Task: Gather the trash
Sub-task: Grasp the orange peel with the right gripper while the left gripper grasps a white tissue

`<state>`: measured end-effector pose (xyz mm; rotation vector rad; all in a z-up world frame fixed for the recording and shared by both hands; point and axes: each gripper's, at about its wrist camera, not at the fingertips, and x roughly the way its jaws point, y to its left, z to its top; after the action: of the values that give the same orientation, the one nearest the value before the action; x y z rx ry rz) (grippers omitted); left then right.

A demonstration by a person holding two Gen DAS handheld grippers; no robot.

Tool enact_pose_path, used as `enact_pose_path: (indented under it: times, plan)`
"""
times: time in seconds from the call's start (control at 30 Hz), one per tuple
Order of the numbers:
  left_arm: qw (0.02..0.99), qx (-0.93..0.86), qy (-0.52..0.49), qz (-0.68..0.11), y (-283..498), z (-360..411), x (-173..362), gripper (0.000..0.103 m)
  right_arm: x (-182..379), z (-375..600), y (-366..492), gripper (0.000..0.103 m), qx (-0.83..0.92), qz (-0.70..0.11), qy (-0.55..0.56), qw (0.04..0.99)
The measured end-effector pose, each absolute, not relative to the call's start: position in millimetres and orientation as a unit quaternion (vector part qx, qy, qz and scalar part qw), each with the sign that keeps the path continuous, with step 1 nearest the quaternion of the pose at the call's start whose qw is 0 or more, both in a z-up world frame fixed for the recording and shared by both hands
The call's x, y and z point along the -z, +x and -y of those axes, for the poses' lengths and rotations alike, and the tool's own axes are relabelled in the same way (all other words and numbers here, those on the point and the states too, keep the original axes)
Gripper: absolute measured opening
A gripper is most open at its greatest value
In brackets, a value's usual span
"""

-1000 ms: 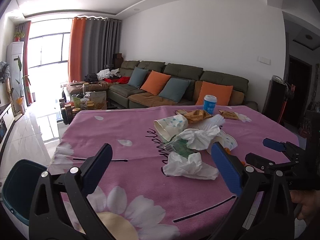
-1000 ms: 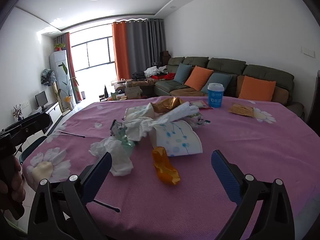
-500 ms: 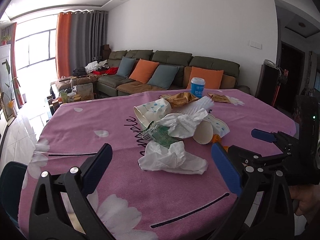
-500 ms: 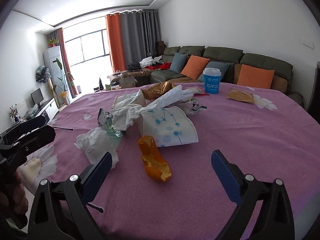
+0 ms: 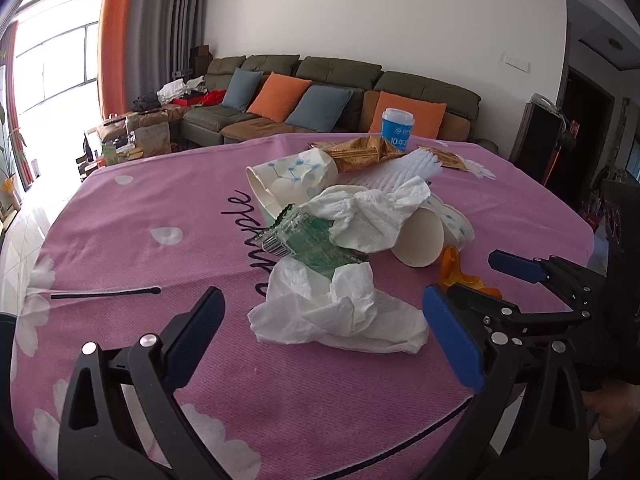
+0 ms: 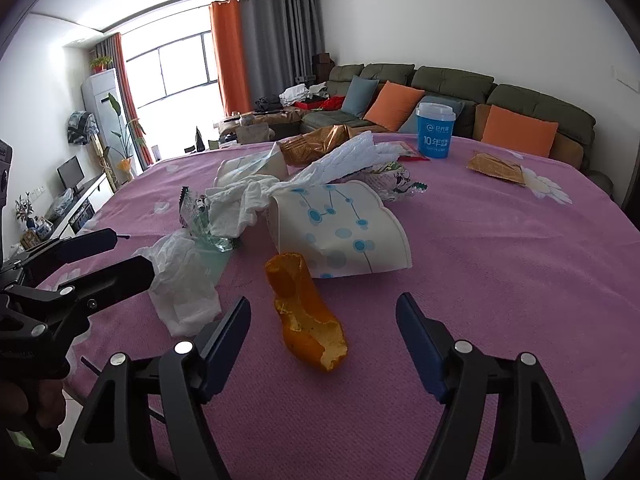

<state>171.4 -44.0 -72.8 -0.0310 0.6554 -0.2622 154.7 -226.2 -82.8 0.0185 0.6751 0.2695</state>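
Observation:
A heap of trash lies on the pink flowered tablecloth (image 5: 160,264). In the left wrist view, a crumpled white tissue (image 5: 340,312) lies just ahead, between the tips of my open left gripper (image 5: 320,316), apart from them. Behind it are a green wrapper (image 5: 312,236), another tissue (image 5: 372,216) and paper cups (image 5: 292,176). In the right wrist view, an orange peel (image 6: 308,316) lies between the tips of my open right gripper (image 6: 324,320), untouched. A flattened paper cup (image 6: 340,228) lies behind it.
A blue lidded cup (image 6: 435,130) stands at the table's far side, with gold snack wrappers (image 5: 360,152) and a brown packet (image 6: 496,168) near it. A sofa with cushions (image 5: 320,100) stands behind. Each gripper shows in the other's view: right (image 5: 552,280), left (image 6: 80,264).
Both grippers have moved forward and lower toward the heap. The left now frames the white tissue; the right now frames the orange peel. Both jaws stay open.

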Motion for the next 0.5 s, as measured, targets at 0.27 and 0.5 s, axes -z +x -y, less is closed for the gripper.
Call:
enact_pose_path:
  times: [0.27, 0.5]
  plan:
    - [0.926, 0.125, -0.029, -0.355, 189, 47, 86, 0.097, 86, 223, 157, 0.054, -0.14, -0.342, 0.002, 0.929]
    - [0.915, 0.127, -0.043, -0.38, 202, 49, 94, 0.097, 89, 219, 159, 0.039, -0.146, -0.349, -0.006, 0.926]
